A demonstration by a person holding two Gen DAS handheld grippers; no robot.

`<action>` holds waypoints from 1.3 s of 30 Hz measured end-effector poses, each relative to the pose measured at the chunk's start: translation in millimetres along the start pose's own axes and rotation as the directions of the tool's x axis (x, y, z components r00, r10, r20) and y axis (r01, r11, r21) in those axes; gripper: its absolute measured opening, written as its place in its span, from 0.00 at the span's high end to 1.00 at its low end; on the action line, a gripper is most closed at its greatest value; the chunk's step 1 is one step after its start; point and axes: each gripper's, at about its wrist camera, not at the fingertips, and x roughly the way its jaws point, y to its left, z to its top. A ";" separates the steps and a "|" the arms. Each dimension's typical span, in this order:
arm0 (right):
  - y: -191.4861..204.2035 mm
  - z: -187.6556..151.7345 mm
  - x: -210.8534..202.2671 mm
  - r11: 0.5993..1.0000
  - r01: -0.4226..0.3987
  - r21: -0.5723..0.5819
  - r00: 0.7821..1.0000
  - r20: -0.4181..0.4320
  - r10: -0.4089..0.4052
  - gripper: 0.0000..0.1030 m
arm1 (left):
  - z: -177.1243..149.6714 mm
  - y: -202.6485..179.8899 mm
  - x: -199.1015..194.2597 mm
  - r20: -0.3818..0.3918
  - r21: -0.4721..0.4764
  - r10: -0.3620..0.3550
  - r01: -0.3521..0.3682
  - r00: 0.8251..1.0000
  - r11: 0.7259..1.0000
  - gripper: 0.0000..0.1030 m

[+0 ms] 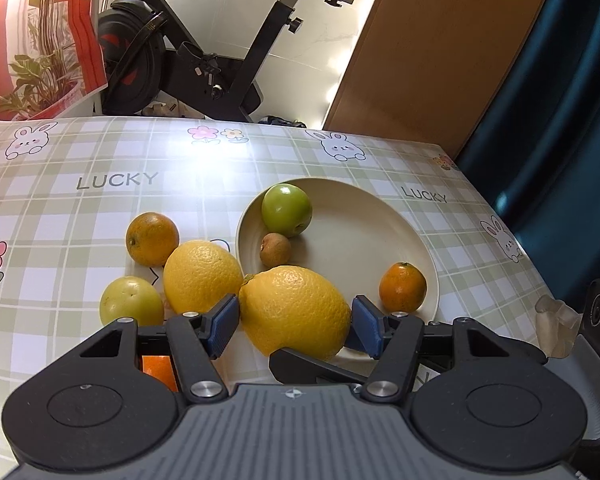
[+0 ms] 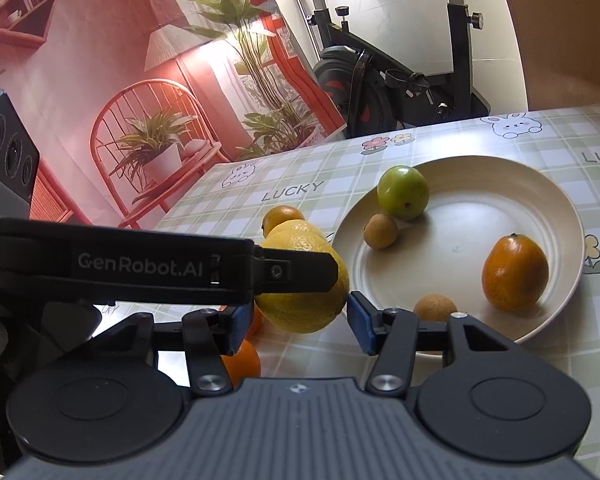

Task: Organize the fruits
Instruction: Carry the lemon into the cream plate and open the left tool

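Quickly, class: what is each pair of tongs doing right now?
Left tongs: closed on the near lemon.
Right tongs: cannot be told; that fruit shows between them, contact unclear.

On the table (image 1: 80, 216) the plate (image 1: 380, 216) sits to the right, and in it the green fruit (image 1: 287, 209) lies at the far left edge with the small kiwi-like fruit (image 1: 275, 249) just in front of it. The small orange (image 1: 403, 287) lies well apart at the plate's near right. A big lemon (image 1: 296, 312) sits over the plate's near left rim, between the left gripper's (image 1: 296, 322) fingers. Left of the plate, on the cloth: a second lemon (image 1: 203, 276), an orange (image 1: 152, 239) behind it, a pale round fruit (image 1: 131, 301) to its near left. Beyond the table stands an exercise bike (image 1: 204, 40).
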 end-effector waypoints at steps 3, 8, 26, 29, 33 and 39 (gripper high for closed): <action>-7.6 4.5 -1.0 1.000 0.019 0.007 1.000 0.009 -0.020 0.47 | 5.6 -5.7 9.1 -0.009 0.016 -0.009 0.009 1.000 1.000 0.37; -20.4 10.4 0.7 0.998 0.057 0.026 0.998 0.015 -0.057 0.47 | 14.8 -10.8 25.6 -0.027 0.033 -0.027 0.028 0.999 0.999 0.37; -65.6 51.8 20.4 0.983 0.184 0.007 0.983 0.026 -0.184 0.47 | 60.1 -36.5 89.7 -0.060 0.058 -0.063 0.066 0.996 0.996 0.39; -76.2 53.4 19.4 0.978 0.206 0.021 0.978 0.026 -0.207 0.47 | 60.5 -44.6 96.1 -0.068 0.071 -0.069 0.073 0.995 0.995 0.41; -86.8 56.4 17.5 0.974 0.225 0.033 0.974 0.031 -0.226 0.47 | 62.2 -50.7 105.0 -0.081 0.060 -0.075 0.080 0.994 0.995 0.41; -96.5 57.9 19.0 0.970 0.238 0.045 0.970 0.029 -0.240 0.50 | 63.5 -54.4 112.5 -0.087 0.051 -0.090 0.095 0.992 0.994 0.44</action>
